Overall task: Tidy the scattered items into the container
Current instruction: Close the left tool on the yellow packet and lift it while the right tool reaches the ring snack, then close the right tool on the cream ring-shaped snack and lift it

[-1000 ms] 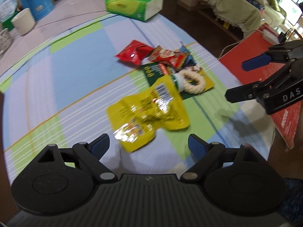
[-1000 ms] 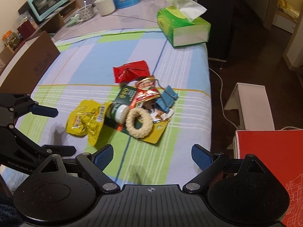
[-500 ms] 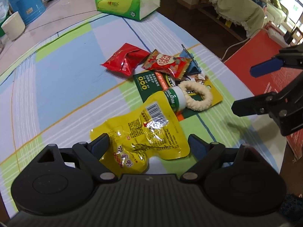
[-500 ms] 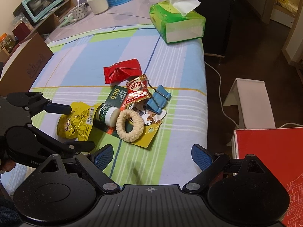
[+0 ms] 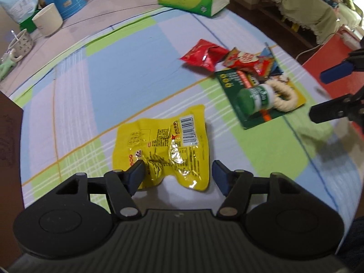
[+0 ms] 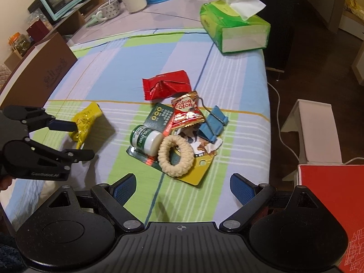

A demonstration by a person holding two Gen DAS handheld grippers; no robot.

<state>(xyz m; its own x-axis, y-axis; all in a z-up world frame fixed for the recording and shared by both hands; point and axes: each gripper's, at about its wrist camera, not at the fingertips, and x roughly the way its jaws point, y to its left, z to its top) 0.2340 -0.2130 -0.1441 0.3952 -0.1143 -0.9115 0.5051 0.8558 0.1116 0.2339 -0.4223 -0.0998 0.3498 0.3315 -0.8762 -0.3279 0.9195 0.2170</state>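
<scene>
left gripper (image 5: 177, 177) low over the checked tablecloth (image 5: 95, 86), jaws spread to either side of the near end of the yellow snack pouch (image 5: 166, 150). left finger pad touches the pouch's crinkled edge; right pad stands clear of it. not pinched. from the right wrist view the yellow pouch (image 6: 85, 121) looks partly lifted or tilted at the left gripper's (image 6: 75, 138) fingertips; cannot tell whether it is off the cloth.

right gripper (image 6: 183, 187) hangs over the near table edge, jaws spread wide, nothing between them.

pile of scattered items mid-table, well apart from the yellow pouch: red snack packet (image 6: 167, 87); small red-and-white snack packet (image 6: 186, 111) just beside it; blue binder clip (image 6: 212, 126); green-capped white bottle (image 6: 145, 138) lying on its side; cream rope ring (image 6: 176, 155) touching the bottle. bottle and ring rest on a green-and-yellow card (image 6: 200, 173).

brown cardboard box (image 6: 38, 72) at the left table edge. green tissue box (image 6: 234, 31) at the far end. red box (image 6: 329, 204) off the table, right side.
</scene>
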